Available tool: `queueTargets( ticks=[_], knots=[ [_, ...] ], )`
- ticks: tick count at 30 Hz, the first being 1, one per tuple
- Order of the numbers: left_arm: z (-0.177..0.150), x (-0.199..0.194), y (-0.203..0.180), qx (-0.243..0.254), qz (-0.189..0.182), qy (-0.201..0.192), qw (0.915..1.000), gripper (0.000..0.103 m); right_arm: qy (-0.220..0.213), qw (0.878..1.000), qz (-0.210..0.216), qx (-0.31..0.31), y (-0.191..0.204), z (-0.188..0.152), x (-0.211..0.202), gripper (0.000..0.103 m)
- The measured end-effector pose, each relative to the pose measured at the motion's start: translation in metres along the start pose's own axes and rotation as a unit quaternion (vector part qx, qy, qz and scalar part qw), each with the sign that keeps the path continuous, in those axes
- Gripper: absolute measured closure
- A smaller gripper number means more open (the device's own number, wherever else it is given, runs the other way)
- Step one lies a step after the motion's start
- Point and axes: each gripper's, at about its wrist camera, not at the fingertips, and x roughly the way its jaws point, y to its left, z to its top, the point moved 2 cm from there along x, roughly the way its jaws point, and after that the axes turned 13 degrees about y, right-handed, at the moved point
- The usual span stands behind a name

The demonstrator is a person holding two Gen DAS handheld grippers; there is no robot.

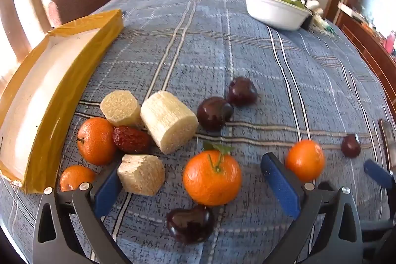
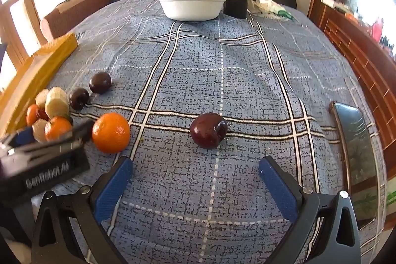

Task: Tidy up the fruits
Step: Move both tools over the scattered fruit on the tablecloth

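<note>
Both grippers gape empty: left gripper (image 1: 195,192) brackets the lower-centre leafy orange (image 1: 212,177); right gripper (image 2: 195,186) lines up the central plum (image 2: 208,130), likely next picks.

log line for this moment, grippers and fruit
left gripper: open over leafy orange | right gripper: open, short of dark plum | fruit loose on cloth | tray empty

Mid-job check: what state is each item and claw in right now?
Left claw: open, empty.
Right claw: open, empty.
Leafy orange: on cloth, between left fingers, ungripped.
Lone plum: on cloth, ahead of right claw.
Yellow box: open, empty where visible.
White bowl: holds greens.
</note>
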Motion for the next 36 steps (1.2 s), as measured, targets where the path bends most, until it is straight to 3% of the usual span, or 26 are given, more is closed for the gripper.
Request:
queueTargets(
  ticks=[4, 9, 12, 14, 18, 20, 23, 26, 31, 36],
  knots=[
    [-0.006, -0.001, 0.000, 0.014, -0.005, 0.007, 0.9999, 0.000, 0.031, 0.999, -0.022, -0.010, 0.009, 0.001, 0.000, 0.000],
    [0.000, 0.003, -0.003, 0.031, -0.014, 0.028, 0.9990, 0.000, 0.038, 0.999, -0.030, 0.000, 0.012, -0.005, -0.003, 0.000],
    [-0.003, -0.003, 0.001, 0.037, -0.040, 0.037, 0.9978, 0.001, 0.045, 0.999, -0.029, -0.001, 0.011, -0.006, -0.003, 0.000],
    [-0.008, -0.013, 0.001, 0.040, -0.072, 0.023, 0.9964, 0.007, 0.046, 0.999, -0.029, -0.001, 0.012, -0.007, -0.004, 0.000],
    [-0.021, -0.057, -0.001, 0.075, -0.086, -0.070, 0.9909, 0.010, 0.034, 0.999, -0.030, 0.003, 0.011, -0.007, -0.005, 0.000],
    [-0.024, -0.079, 0.001, 0.094, -0.073, -0.105, 0.9873, 0.010, 0.028, 0.999, -0.032, 0.012, 0.010, -0.010, -0.009, 0.004],
    [-0.027, -0.114, 0.016, 0.091, -0.066, -0.174, 0.9782, 0.010, -0.006, 0.999, -0.025, 0.030, 0.005, -0.014, -0.030, 0.006],
    [-0.034, -0.140, 0.047, 0.057, -0.084, -0.213, 0.9717, 0.010, -0.068, 0.996, -0.030, 0.047, 0.002, -0.018, -0.069, 0.006],
    [-0.048, -0.177, 0.081, 0.016, -0.081, -0.280, 0.9565, 0.010, -0.210, 0.973, -0.059, 0.079, -0.001, -0.029, -0.157, 0.001],
    [-0.053, -0.191, 0.102, 0.002, -0.078, -0.297, 0.9517, 0.010, -0.236, 0.966, -0.077, 0.073, -0.004, -0.023, -0.201, 0.000]
  ],
)
